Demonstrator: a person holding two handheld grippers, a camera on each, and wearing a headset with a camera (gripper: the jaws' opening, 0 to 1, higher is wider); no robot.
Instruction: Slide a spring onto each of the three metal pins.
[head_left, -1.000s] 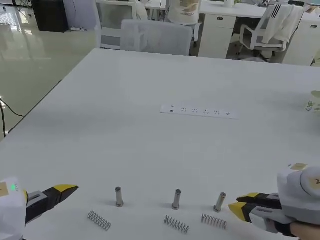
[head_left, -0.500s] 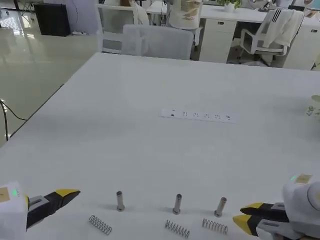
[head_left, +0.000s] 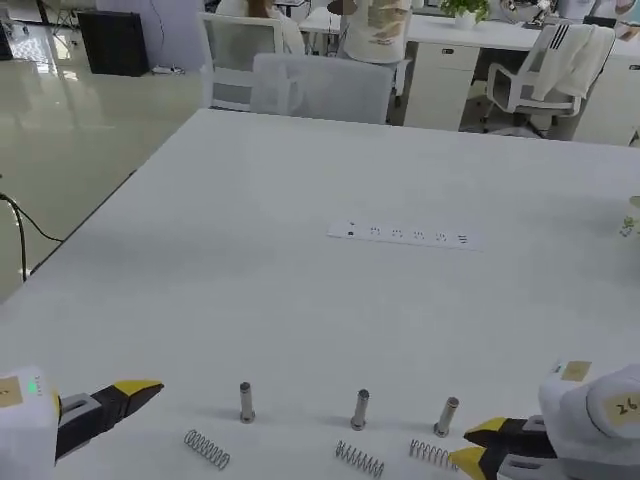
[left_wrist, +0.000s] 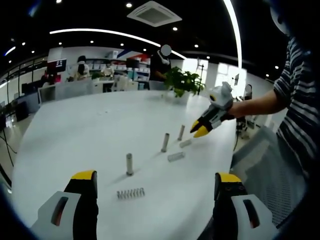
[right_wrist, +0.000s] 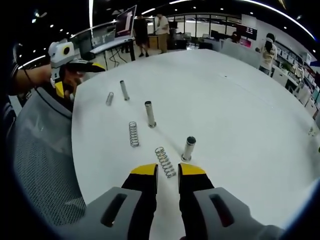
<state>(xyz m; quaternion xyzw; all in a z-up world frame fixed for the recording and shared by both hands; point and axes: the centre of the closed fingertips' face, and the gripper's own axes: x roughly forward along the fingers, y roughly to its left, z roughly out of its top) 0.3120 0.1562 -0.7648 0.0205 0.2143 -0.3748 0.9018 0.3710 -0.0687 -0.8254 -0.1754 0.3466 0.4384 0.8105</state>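
i have the left hand-held gripper spread wide, its two yellow-tipped jaws far apart with nothing between them, hovering low over the near left part of the broad white surface. the right hand-held gripper is narrow, its yellow-tipped jaws nearly together with a slim gap showing, and it grips nothing. three short silver metal pins stand upright in a row near the front edge of the surface. in the head view they are the left pin, the middle pin and the right pin, each apart from its neighbour. a thin coiled wire spring lies flat on the surface just in front of each pin: the left spring, the middle spring and the right spring. all three pins are bare. in the right gripper view the near end of the right spring lies right at my jaw tips, though i cannot tell whether they touch it. farther back a flat white power strip sits flush in the surface, and a grey office chair stands at the far edge.
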